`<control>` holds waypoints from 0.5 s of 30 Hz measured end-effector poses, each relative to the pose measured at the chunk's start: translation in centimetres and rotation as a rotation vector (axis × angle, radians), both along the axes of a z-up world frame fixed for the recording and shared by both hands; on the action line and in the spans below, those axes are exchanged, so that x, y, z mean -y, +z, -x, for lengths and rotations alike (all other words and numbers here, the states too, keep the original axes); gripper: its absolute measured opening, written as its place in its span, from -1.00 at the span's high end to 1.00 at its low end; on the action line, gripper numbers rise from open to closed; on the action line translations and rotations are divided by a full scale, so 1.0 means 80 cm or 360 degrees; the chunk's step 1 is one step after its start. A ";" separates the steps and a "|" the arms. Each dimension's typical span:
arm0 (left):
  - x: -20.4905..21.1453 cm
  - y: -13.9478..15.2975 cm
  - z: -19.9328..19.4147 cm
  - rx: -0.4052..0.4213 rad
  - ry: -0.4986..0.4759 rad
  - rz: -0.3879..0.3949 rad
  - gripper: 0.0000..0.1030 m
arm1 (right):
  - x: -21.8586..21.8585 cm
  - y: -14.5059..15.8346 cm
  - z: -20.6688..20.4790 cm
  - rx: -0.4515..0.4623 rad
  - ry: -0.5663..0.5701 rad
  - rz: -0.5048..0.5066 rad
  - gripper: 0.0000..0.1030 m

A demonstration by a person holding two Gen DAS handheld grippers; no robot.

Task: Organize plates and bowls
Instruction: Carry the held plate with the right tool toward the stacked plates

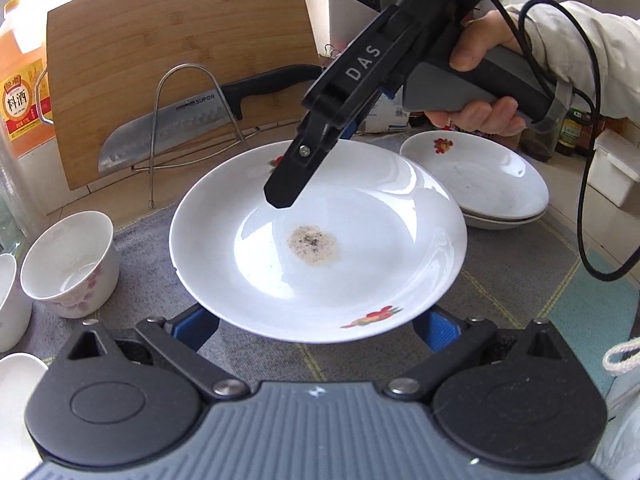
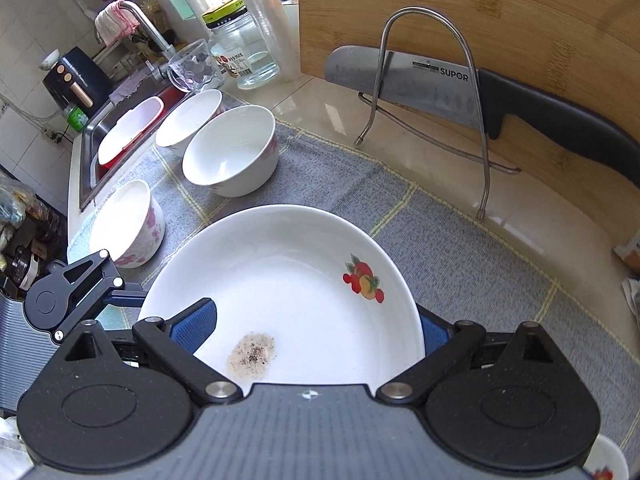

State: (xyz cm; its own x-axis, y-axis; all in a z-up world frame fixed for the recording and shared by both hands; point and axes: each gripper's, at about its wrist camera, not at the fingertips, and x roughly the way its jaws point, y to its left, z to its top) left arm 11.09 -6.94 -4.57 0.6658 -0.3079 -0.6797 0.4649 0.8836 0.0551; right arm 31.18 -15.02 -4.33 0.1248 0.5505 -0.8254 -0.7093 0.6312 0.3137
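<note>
A white plate (image 1: 320, 248) with fruit prints and a brown stain in its middle lies over the grey cloth (image 1: 520, 276). My left gripper (image 1: 316, 328) is open, and both blue pads (image 1: 196, 326) sit under the plate's near rim. My right gripper (image 2: 314, 328) is open too and straddles the far rim. One of its fingers (image 2: 196, 326) is over the plate's inside; the other is behind the edge. Whether the plate rests on the cloth or on fingers I cannot tell. More plates (image 1: 480, 184) are stacked at the right.
Three white bowls (image 2: 230, 152) stand on the cloth to the left, near the sink (image 2: 120, 132). A knife (image 2: 420, 80) rests in a wire rack (image 2: 472, 92) against an upright bamboo board (image 2: 480, 12). A jar and a glass cup stand at the back.
</note>
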 end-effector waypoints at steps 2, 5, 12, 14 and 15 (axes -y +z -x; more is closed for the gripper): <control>0.003 0.002 0.006 -0.0005 -0.0009 -0.0002 -0.98 | 0.004 0.000 0.007 0.0000 -0.0008 0.0001 -0.98; 0.006 0.004 0.015 -0.0010 -0.0026 -0.0004 -0.98 | 0.010 0.002 0.017 -0.0001 -0.0022 -0.0005 -0.98; 0.017 0.012 0.029 0.0005 -0.0066 -0.0017 -0.98 | 0.026 0.008 0.036 0.0015 -0.0064 -0.0022 -0.98; 0.021 0.014 0.033 0.0012 -0.0081 -0.0021 -0.98 | 0.032 0.011 0.042 0.0022 -0.0079 -0.0026 -0.98; 0.023 0.014 0.035 0.0015 -0.0090 -0.0021 -0.98 | 0.035 0.012 0.044 0.0026 -0.0085 -0.0027 -0.98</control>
